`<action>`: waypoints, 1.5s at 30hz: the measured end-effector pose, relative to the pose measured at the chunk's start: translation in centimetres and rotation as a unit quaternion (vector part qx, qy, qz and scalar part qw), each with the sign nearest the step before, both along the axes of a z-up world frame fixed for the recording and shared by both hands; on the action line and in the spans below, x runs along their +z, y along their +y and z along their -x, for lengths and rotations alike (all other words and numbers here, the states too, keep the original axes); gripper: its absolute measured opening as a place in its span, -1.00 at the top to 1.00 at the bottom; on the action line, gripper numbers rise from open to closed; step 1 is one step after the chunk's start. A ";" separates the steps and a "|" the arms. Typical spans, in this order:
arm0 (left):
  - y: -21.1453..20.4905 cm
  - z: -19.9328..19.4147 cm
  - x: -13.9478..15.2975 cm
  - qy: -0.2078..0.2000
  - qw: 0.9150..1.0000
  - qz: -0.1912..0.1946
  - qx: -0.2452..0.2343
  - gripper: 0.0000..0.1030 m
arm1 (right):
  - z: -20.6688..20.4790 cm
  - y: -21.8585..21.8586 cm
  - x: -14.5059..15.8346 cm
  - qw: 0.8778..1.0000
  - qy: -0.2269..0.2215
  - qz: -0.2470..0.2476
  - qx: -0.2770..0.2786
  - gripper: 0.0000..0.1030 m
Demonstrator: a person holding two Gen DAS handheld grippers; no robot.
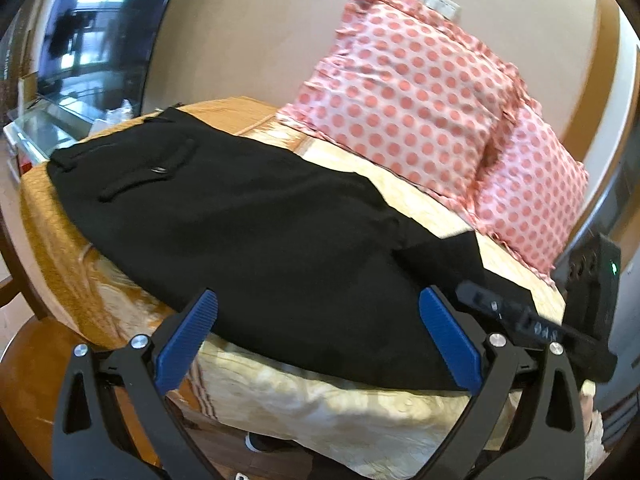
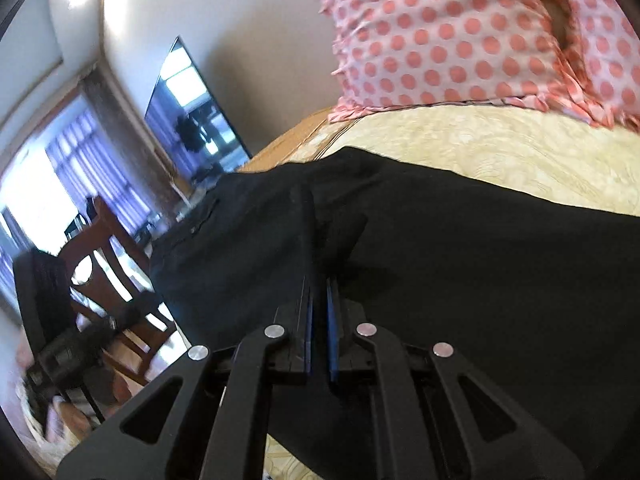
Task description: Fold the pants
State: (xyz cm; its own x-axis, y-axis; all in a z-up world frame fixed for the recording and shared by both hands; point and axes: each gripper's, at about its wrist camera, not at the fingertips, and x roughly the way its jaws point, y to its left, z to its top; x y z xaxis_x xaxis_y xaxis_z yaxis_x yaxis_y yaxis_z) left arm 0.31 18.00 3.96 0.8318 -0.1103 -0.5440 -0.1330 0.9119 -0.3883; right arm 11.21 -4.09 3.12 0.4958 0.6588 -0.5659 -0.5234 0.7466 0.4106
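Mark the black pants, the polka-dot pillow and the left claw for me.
black pants (image 1: 248, 240): left wrist view, middle of the spread fabric.
polka-dot pillow (image 1: 404, 84): left wrist view, centre of its face.
left claw (image 1: 320, 340): left wrist view, midway between the open blue fingertips.

Black pants (image 1: 256, 240) — cream-and-gold bedspread (image 1: 320, 412) — white pillows (image 1: 404, 80) dotted coral-pink.

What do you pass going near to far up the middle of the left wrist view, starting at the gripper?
Left gripper with jaws wide open → black pants → yellow bedspread → polka-dot pillow → beige wall.
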 end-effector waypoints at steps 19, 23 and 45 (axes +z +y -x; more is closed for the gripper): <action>11.2 2.1 -0.6 0.010 0.984 0.101 0.145 -0.96 | 4.6 5.1 -2.0 0.989 -0.074 0.089 0.088 -0.20; 13.8 2.1 -0.6 0.008 0.978 0.136 0.156 -0.96 | 4.3 4.7 -1.6 0.993 -0.076 0.042 0.086 -0.26; 20.1 -4.4 -2.7 0.076 0.956 0.233 0.158 -0.96 | 3.7 2.5 -1.9 0.996 -0.009 -0.027 0.081 -0.39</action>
State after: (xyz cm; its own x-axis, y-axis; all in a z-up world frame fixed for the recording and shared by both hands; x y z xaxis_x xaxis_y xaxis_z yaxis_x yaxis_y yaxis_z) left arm 4.70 38.10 1.28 0.7788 -0.1276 -0.6142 -0.4602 0.5491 -0.6977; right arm 7.53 -1.61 1.20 0.3906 0.7597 -0.5199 -0.6423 0.6295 0.4372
